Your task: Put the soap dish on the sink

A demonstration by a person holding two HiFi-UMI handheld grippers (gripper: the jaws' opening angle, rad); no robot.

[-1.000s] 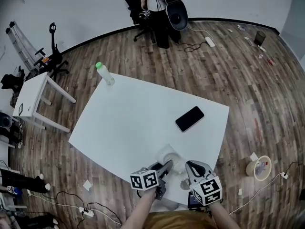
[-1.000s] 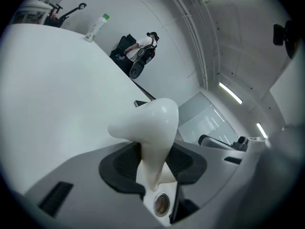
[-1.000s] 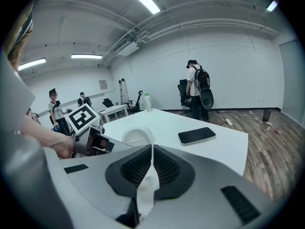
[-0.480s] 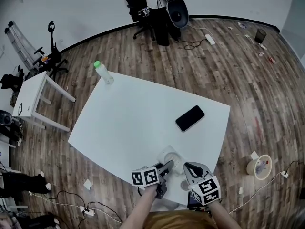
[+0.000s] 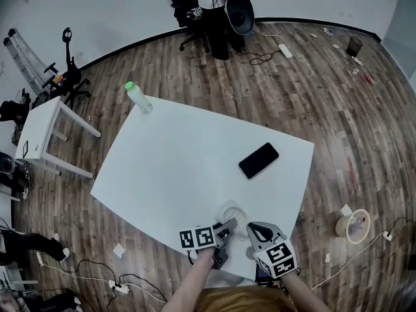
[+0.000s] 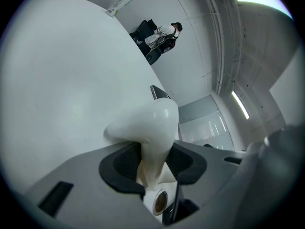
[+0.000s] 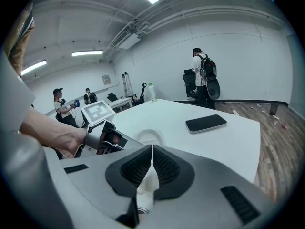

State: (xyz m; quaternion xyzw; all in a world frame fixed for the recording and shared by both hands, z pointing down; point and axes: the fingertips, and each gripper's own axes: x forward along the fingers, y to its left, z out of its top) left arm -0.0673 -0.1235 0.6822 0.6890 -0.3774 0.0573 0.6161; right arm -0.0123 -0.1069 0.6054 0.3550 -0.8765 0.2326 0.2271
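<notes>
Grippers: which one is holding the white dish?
The left gripper: its jaws pinch the rim of the white soap dish. The right gripper is shut too, but off the dish.

Table (image 5: pixel 175 168): open run from dish (image 5: pixel 232 211) out to 10–12 o'clock. Phone (image 5: pixel 259 160) flat at 1 o'clock, well apart. Bottle (image 5: pixel 138 97) upright, far corner, 11 o'clock. Near edge crowded: left gripper (image 5: pixel 227 227) clamped on dish at 7 o'clock, right gripper (image 5: pixel 251 227) at 5 o'clock.
</notes>
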